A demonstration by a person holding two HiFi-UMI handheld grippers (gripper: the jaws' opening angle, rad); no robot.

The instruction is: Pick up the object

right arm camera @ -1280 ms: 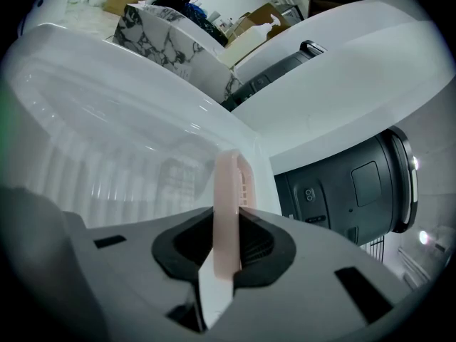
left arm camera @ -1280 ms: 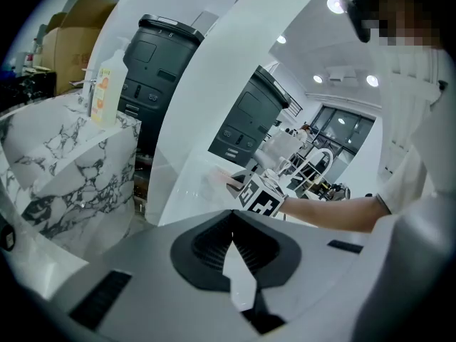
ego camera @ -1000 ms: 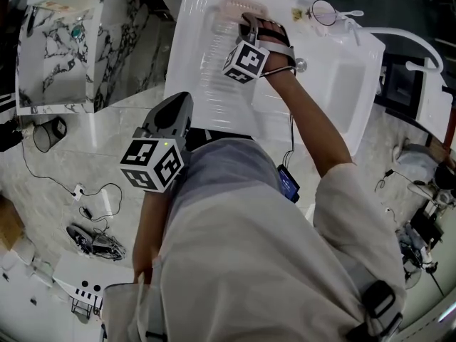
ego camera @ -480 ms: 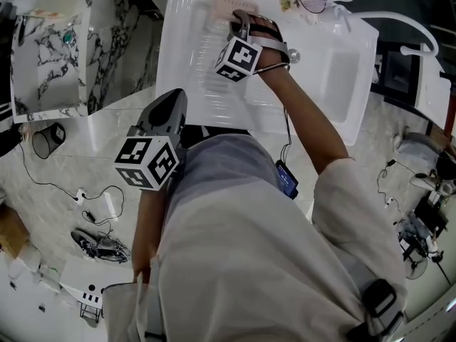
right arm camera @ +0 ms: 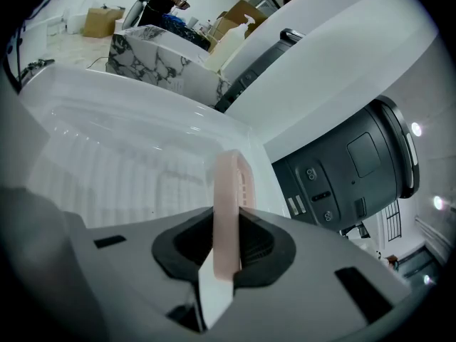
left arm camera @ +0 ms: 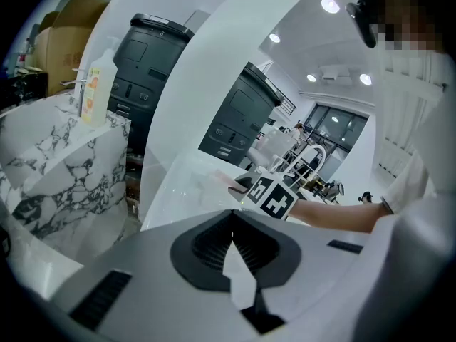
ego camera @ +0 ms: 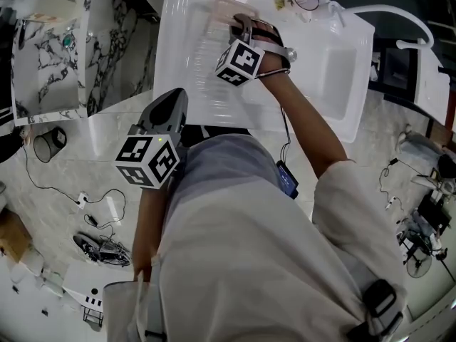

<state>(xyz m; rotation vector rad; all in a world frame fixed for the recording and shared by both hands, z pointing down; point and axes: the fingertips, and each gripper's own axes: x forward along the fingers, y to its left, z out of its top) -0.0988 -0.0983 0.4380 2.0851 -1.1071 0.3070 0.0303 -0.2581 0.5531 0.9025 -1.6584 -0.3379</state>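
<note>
A white sink unit (ego camera: 187,84) fills the far part of the scene, with a ribbed draining board on its left half and a basin (ego camera: 338,70) on its right. A marble-patterned cabinet (ego camera: 50,55) stands to its left on a pale floor. The right gripper (ego camera: 237,26) reaches out over the far side of the draining board. Its jaws are pinched onto the near end of a flat pink slotted object (right arm camera: 229,205), the thing to be picked up. The object stands on edge between the pads, so the jaws press on its two broad faces, which probably gives a surer hold than a grip across its width. Its far end points toward the board's far rim, and no view shows whether it has fully cleared the ribs. The left gripper (left arm camera: 234,251) hangs back near the person's body, well apart from the object. Its jaws are pressed together on nothing, which suggests it is being kept out of the way.
</note>
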